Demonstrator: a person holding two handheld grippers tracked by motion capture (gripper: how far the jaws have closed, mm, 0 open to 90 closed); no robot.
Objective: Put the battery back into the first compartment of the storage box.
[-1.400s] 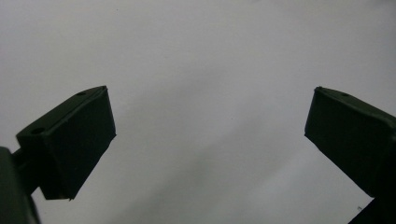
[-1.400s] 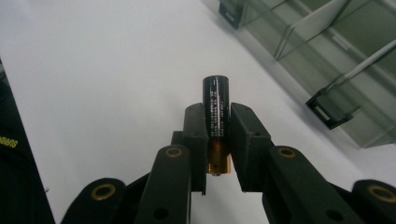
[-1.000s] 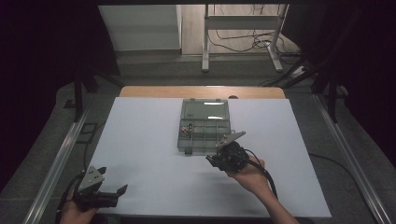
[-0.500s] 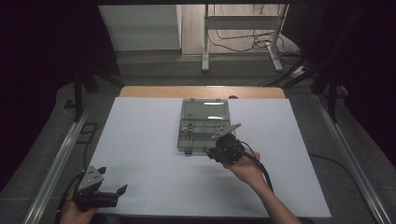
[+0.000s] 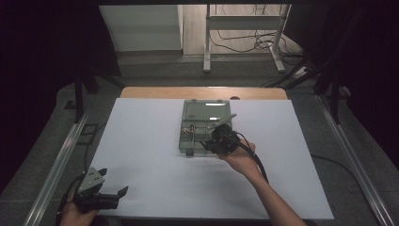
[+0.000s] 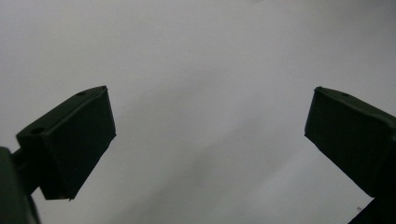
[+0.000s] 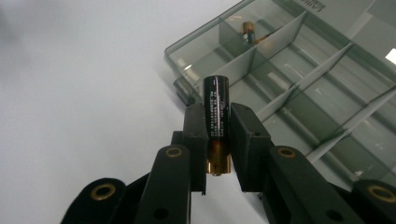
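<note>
A black and copper battery (image 7: 216, 119) stands between the two jaws of my right gripper (image 7: 218, 126), which is shut on it. That gripper (image 5: 217, 140) hovers over the near right part of a clear grey compartment box (image 5: 195, 113) in the middle of the white table. Just beyond the battery lie the box's dividers (image 7: 299, 86), and one far compartment holds a small copper-coloured item (image 7: 247, 29). My left gripper (image 5: 104, 187) rests at the table's near left corner, open, its jaws (image 6: 210, 140) wide apart over bare white surface.
The white tabletop (image 5: 141, 155) spreads around the box, with a wooden strip (image 5: 202, 92) along its far edge. Metal rails (image 5: 56, 165) run down both sides. A white stand and loose cables (image 5: 244, 42) lie on the floor beyond.
My right gripper has moved away from me and slightly left, from the table beside the box to over the box's near right part. The left gripper has stayed put.
</note>
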